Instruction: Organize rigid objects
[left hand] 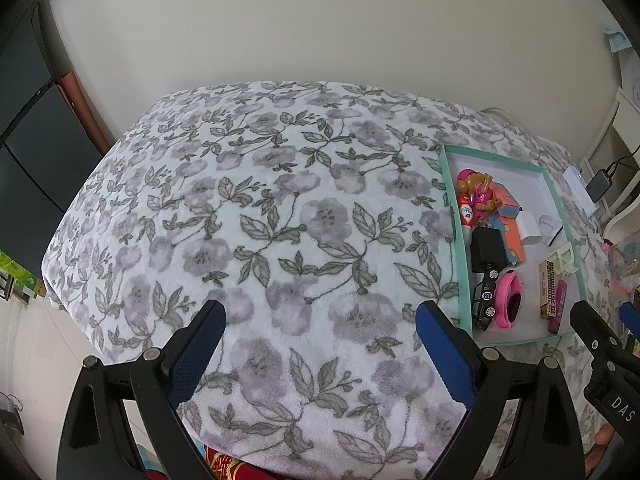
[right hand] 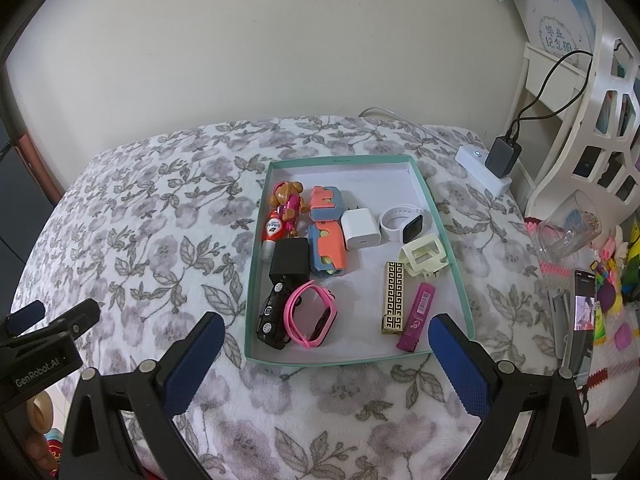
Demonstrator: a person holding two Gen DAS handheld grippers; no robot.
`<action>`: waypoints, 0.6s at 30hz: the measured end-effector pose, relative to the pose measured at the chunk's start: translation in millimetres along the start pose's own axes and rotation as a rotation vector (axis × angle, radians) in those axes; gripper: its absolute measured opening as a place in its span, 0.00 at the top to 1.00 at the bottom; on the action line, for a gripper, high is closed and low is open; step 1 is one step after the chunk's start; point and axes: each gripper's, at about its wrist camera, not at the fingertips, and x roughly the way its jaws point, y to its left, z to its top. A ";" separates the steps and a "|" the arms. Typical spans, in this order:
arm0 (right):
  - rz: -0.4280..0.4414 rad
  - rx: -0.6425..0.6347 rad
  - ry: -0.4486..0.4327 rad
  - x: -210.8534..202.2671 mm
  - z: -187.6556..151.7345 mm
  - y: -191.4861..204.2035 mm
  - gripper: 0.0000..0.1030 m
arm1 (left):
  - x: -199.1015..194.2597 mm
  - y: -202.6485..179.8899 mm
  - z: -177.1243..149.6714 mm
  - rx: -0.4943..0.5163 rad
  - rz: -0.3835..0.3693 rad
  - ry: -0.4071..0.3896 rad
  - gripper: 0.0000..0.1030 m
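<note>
Floral fleece blanket (left hand: pixel 256 216) covers the surface under both tools. Over its bare patch hangs the left gripper (left hand: pixel 320 344), jaws spread wide and empty, with the teal tray (left hand: pixel 450 208) off to its right. The right gripper (right hand: pixel 326 354), equally wide and empty, hovers just before the tray's near rim. Inside lie, from the left, a black toy car (right hand: pixel 272 316), a pink watch (right hand: pixel 310 314), an orange-and-blue case (right hand: pixel 328 252), a white charger (right hand: pixel 360 228), and a gold patterned bar (right hand: pixel 394 298) beside a magenta stick (right hand: pixel 418 318).
</note>
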 end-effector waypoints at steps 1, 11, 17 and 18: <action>0.000 -0.001 0.000 0.6 0.3 -0.3 0.00 | 0.0 0.1 -0.1 -0.001 0.001 0.000 0.07; 0.000 -0.002 0.004 1.0 -0.8 -0.4 0.00 | 0.4 0.1 -0.4 0.001 0.002 0.001 0.07; -0.001 -0.001 0.005 1.4 -0.3 -0.2 0.00 | 0.4 -0.1 -0.5 0.000 0.003 0.000 0.07; -0.001 -0.001 0.005 1.4 0.0 -0.1 0.00 | 0.2 -0.5 -0.3 0.000 0.003 0.001 0.07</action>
